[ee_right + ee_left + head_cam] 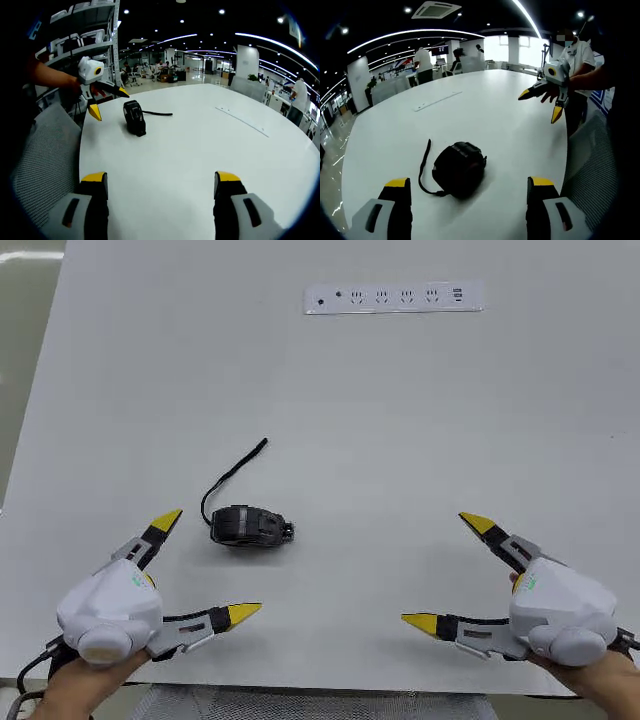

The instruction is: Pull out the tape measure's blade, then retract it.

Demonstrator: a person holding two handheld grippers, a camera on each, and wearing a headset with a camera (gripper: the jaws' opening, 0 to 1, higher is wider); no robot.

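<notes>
A black tape measure [250, 526] with a black wrist strap [232, 475] lies on the white table [330, 410], blade not drawn out. My left gripper [207, 565] is open just left of and nearer than it, jaws wide apart; in the left gripper view the tape measure [459, 168] sits between and beyond the yellow-tipped jaws. My right gripper [448, 571] is open at the near right, well away from the tape measure [134, 117], with nothing between its jaws. The right gripper [543, 101] appears in the left gripper view, the left gripper [106, 100] in the right gripper view.
A white power strip [394, 297] lies flat at the far side of the table. The table's near edge [320, 690] runs just below both grippers, with a mesh chair [310, 706] under it. People and desks stand far off in the office.
</notes>
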